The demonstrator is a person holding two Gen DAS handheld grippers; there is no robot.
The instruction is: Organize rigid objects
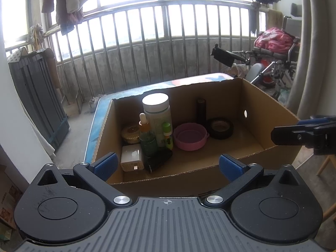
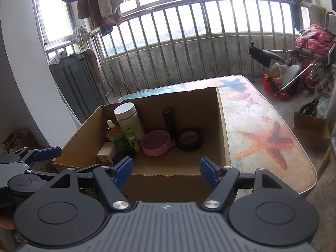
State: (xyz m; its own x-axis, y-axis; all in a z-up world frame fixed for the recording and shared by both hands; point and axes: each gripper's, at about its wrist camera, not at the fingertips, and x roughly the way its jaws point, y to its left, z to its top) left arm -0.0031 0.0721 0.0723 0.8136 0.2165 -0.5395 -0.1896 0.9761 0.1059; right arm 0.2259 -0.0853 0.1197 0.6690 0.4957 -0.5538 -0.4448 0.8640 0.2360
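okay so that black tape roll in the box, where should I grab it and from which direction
The tape roll lies flat beside the pink bowl. Probably come straight down from above with the open right gripper, one finger in the centre hole, one outside the ring on its free near side, pinching the wall.

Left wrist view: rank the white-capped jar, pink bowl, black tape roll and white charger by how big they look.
1. white-capped jar
2. pink bowl
3. black tape roll, close to the bowl and farther back, so unsure
4. white charger, smallest though nearest
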